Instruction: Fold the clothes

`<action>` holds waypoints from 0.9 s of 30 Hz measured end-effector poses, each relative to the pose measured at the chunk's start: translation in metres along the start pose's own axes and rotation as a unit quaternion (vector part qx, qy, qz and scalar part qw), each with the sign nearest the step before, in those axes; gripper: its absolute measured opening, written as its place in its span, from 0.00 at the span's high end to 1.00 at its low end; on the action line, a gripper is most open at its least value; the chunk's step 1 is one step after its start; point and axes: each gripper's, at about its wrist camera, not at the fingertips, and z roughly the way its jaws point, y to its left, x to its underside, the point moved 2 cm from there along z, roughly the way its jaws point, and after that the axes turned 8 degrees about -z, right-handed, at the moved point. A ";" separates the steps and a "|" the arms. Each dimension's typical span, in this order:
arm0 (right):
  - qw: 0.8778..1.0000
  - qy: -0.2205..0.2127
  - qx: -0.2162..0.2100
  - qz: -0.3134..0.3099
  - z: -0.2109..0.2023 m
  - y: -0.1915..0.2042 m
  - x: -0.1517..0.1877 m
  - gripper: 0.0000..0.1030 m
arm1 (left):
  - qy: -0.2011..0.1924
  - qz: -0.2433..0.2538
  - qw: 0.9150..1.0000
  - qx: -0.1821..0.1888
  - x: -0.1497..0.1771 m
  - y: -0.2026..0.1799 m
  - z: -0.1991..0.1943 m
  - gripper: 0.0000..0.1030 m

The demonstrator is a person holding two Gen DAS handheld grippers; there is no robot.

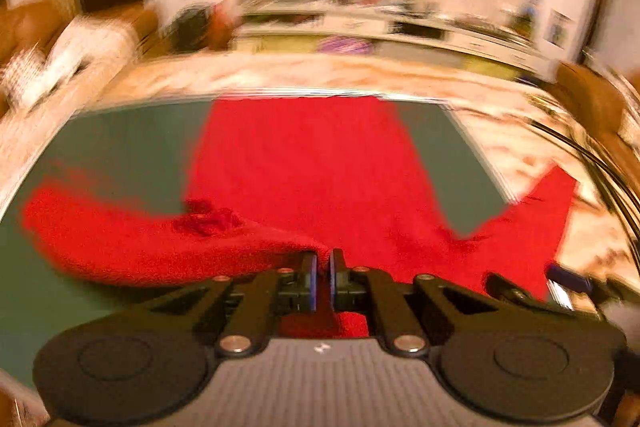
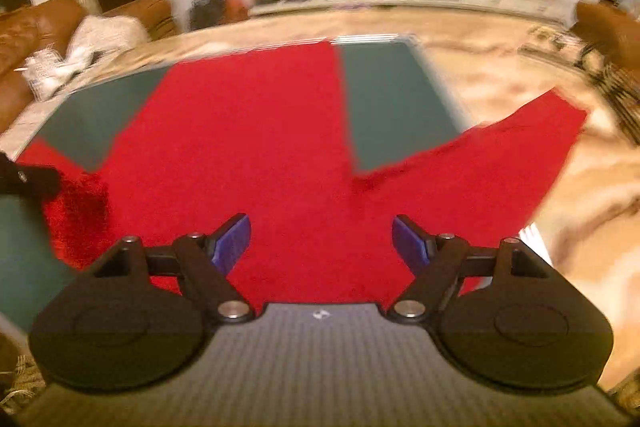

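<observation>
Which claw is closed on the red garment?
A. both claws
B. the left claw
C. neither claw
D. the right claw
B: the left claw is shut on a fold of the red garment, while the right claw stands wide open above it.

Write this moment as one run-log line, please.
task: fold clothes | left gripper: shut on red garment | right gripper: open, above garment | right sleeve: hangs over green table edge

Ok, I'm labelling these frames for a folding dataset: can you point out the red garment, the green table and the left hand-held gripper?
red garment [image 2: 248, 131]: right wrist view, middle of its flat body.
green table [image 2: 384, 99]: right wrist view, bare top right of the body.
left hand-held gripper [image 1: 323, 267]: left wrist view, between its fingertips, shut on red cloth.
</observation>
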 end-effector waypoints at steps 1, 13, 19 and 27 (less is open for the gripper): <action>1.000 -0.002 0.010 0.001 -0.002 -0.011 -0.003 0.17 | -0.001 0.034 0.999 0.014 0.003 -0.024 0.002 0.94; 0.990 0.031 -0.139 0.011 0.020 -0.095 -0.030 0.17 | 0.072 0.266 0.959 0.062 0.113 -0.112 0.062 0.94; 0.945 0.068 -0.306 -0.098 0.071 -0.004 -0.082 0.17 | 0.060 0.280 0.955 0.076 0.118 -0.112 0.055 0.93; 0.836 0.064 -0.401 -0.369 0.109 0.225 -0.100 0.17 | 0.060 0.286 0.953 0.076 0.127 -0.102 0.053 0.89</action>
